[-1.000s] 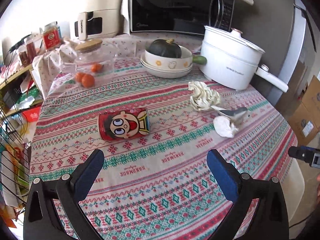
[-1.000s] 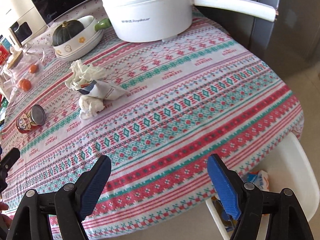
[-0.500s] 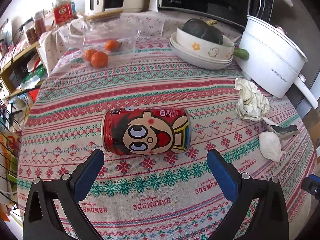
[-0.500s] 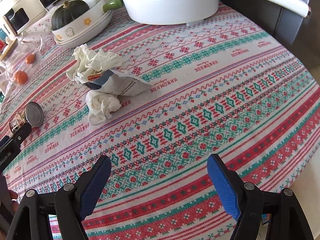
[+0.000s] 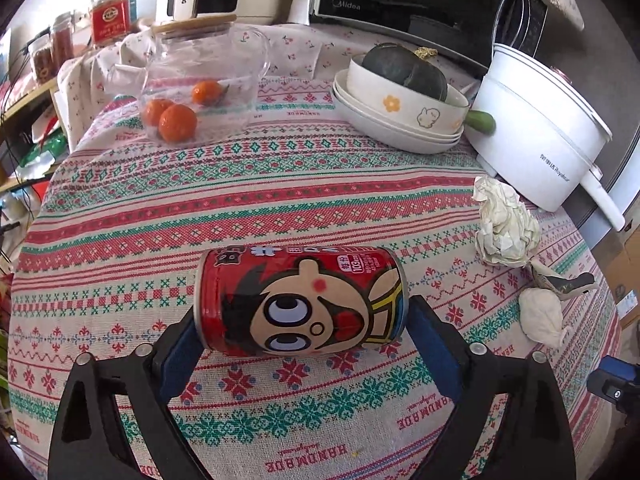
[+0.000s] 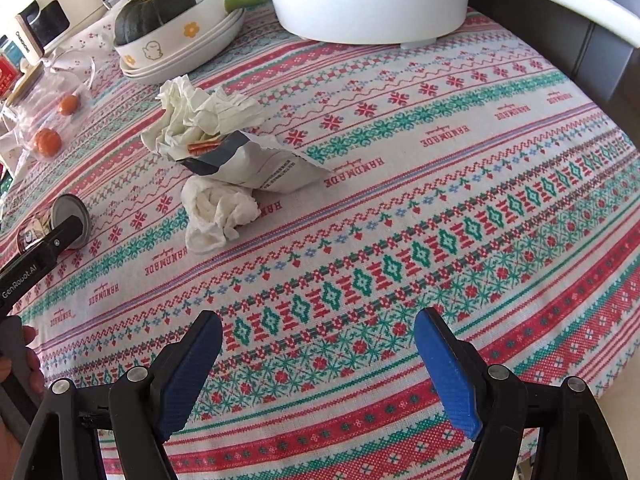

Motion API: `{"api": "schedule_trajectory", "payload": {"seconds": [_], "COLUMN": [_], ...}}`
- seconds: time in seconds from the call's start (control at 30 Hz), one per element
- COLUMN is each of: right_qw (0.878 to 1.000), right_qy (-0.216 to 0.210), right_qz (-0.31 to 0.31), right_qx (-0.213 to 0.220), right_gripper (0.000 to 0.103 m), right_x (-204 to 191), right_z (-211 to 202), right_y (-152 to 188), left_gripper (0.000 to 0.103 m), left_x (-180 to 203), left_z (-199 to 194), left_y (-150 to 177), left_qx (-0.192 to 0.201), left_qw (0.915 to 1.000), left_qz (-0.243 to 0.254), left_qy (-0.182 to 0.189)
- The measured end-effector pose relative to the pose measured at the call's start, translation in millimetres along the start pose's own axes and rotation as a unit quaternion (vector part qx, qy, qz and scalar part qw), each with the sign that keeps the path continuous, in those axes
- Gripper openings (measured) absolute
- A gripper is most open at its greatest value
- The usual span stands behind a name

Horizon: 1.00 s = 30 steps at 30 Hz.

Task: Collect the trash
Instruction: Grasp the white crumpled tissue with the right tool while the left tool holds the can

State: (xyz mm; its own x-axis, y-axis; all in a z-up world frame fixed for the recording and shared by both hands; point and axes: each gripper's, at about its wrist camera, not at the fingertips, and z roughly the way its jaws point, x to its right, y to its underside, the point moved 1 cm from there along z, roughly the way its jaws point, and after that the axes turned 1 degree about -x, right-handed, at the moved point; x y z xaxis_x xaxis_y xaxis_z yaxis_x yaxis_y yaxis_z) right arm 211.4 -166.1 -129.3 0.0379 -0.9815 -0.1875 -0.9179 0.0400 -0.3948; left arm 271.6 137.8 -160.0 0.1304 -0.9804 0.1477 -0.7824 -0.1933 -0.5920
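Since the earlier frame the left hand-held gripper [image 5: 302, 334] has advanced across the desk [image 5: 280, 216] to the red can [image 5: 301, 300], which then lay well ahead of it and now sits between its blue pads; the jaws, spread wide then, are closing, with the pads at both ends of the can, though a firm pinch cannot be confirmed. The right hand-held gripper [image 6: 318, 354] has moved nearer the paper pile, which now shows larger in its view; its jaws are spread as before, with only cloth between them. On progress, my assessment is that collection has barely begun: nothing appears gathered yet. The can lies on its side, near the middle of the desk. To its right, well apart, lie the large crumpled paper [image 6: 200, 116], the torn wrapper [image 6: 260, 164] just beside it, and the small tissue wad [image 6: 218, 212] touching the wrapper's near edge. All three remain to be taken. No bin or bag for the trash is visible in either view.
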Motion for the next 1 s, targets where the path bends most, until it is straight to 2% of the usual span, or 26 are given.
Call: {"api": "schedule_trajectory", "payload": {"seconds": [0.2,0.43,0.67,0.77,0.87,0.93,1.0], "right_qw": [1.000,0.999,0.996,0.995,0.994,0.994,0.994], "right_qy": [-0.004,-0.002,0.002,0.000,-0.004,-0.002,-0.006], "right_qz": [-0.006,-0.026,-0.052,-0.064,-0.070,-0.077,-0.078], "right_qx": [0.017,0.046,0.072,0.077,0.079,0.081,0.082], "right_gripper": [0.082,0.082,0.081,0.072,0.056,0.037,0.031], "right_x": [-11.0,-33.7,-59.9,-67.2,-71.3,-72.7,-72.5], "right_z": [7.0,22.7,38.8,45.1,50.7,51.4,49.7], "right_y": [-5.5,-10.7,-15.7,-17.7,-18.6,-17.8,-16.9], "left_gripper": [0.090,0.090,0.090,0.090,0.090,0.090,0.090], "left_x": [-3.3,-3.8,-24.2,-35.8,-43.1,-45.1,-45.8], "left_z": [-8.6,-39.5,-65.0,-74.4,-83.5,-89.6,-94.8], "left_y": [2.3,11.6,24.8,28.7,31.0,31.5,32.1], "left_qx": [-0.026,-0.034,-0.043,-0.044,-0.042,-0.039,-0.036], "left_qw": [0.9994,0.9987,0.9976,0.9975,0.9977,0.9977,0.9977], "left_qz": [-0.009,0.034,0.054,0.054,0.052,0.053,0.054], "left_qy": [0.022,0.019,0.011,0.008,0.011,0.014,0.017]}}
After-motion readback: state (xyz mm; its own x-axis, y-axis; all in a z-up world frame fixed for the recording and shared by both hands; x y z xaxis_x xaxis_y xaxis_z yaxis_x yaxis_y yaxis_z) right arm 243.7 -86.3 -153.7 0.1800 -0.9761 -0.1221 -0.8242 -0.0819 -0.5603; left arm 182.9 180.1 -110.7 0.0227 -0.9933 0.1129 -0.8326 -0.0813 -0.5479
